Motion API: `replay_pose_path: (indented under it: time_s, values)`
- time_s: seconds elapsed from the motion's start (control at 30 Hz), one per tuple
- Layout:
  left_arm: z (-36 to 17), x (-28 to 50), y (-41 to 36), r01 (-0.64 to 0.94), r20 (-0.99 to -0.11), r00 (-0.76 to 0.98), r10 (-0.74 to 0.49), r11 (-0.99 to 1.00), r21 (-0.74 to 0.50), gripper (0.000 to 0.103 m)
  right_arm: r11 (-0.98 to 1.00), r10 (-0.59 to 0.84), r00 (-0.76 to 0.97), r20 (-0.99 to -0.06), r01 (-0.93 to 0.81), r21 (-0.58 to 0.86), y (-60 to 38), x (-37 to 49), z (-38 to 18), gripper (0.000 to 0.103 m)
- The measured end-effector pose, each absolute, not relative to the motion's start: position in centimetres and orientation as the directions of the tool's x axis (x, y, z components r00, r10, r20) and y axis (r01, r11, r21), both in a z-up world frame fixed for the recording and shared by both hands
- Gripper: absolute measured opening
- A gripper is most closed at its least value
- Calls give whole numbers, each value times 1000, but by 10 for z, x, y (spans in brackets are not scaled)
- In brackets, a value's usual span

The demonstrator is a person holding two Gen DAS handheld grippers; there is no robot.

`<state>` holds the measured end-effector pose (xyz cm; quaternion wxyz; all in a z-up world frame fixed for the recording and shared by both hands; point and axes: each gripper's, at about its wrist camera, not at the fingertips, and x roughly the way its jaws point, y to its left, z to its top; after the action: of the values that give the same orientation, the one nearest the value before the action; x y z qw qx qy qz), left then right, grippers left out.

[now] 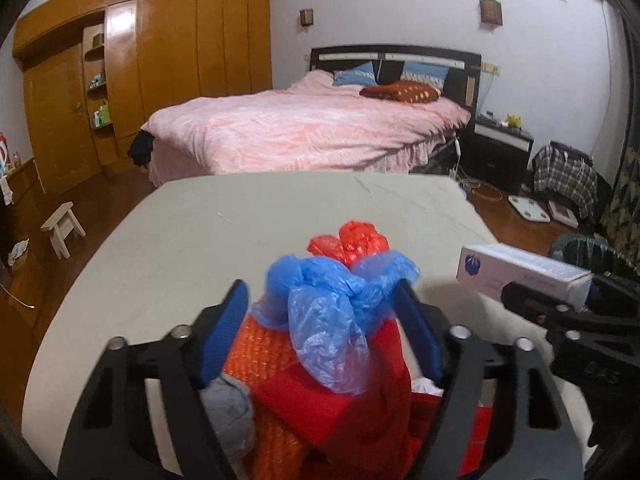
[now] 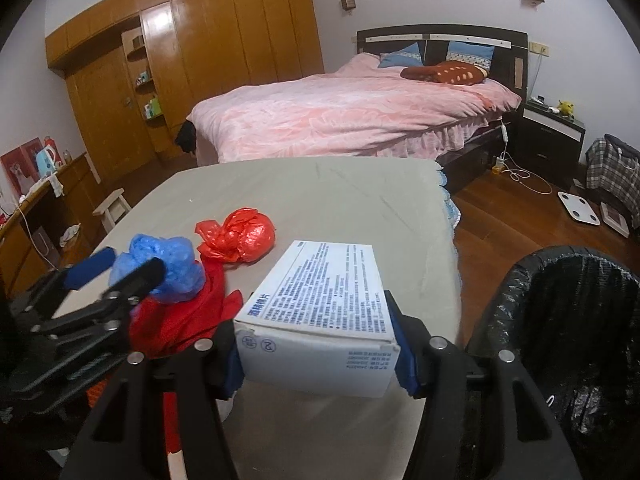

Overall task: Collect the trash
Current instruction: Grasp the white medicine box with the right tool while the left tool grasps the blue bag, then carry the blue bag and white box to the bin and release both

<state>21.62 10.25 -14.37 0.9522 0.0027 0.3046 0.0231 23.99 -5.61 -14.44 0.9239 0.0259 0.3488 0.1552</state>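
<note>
My left gripper stands open around a knotted blue plastic bag, which lies on red cloth and an orange net. A red plastic bag lies just beyond it on the grey table. My right gripper is shut on a white printed box and holds it above the table, near the bin. In the right wrist view the blue bag, the red bag and the left gripper are at the left.
A bin lined with a black bag stands at the table's right edge. A grey rag lies under my left gripper. Behind the table are a pink bed, a wooden wardrobe and a small stool.
</note>
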Motion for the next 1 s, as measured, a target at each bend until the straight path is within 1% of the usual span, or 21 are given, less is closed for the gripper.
replay_pose_path:
  time_s: [0.03, 0.07, 0.1, 0.13, 0.17, 0.23, 0.3, 0.4, 0.73, 1.0]
  values:
    - [-147, 219, 101, -32, -591, 806, 38, 999, 20, 51, 951, 305, 709, -636, -268, 158, -56, 239, -145, 58]
    - [-149, 221, 100, -26, -597, 801, 35, 999, 23, 47, 950, 306, 709, -635, -267, 160, -57, 239, -145, 58]
    - [-152, 221, 100, -21, -600, 800, 31, 1000, 24, 39, 950, 307, 710, -634, -267, 162, -57, 239, -144, 58]
    - [-153, 221, 101, -2, -600, 800, 7, 1000, 8, 22, 950, 307, 711, -633, -267, 162, -58, 239, -144, 58]
    - [-154, 220, 101, 6, -601, 799, -6, 1000, -2, 16, 950, 307, 711, -632, -267, 161, -58, 238, -144, 58]
    - [-152, 217, 100, -3, -590, 807, 2, 1000, 0, 12, 950, 308, 715, -628, -267, 161, -59, 238, -142, 58]
    - [-148, 214, 99, -1, -578, 816, 3, 1000, 3, 8, 949, 310, 719, -622, -269, 163, -62, 235, -140, 58]
    - [-140, 208, 96, 0, -556, 831, 3, 1000, 5, 6, 948, 314, 726, -611, -272, 165, -63, 232, -135, 58]
    - [-100, 177, 78, 44, -479, 876, -49, 999, -21, 6, 946, 323, 768, -552, -275, 172, -84, 214, -107, 58]
    - [-85, 162, 46, 116, -457, 882, -117, 993, -32, 6, 954, 300, 807, -509, -247, 171, -119, 192, -82, 58]
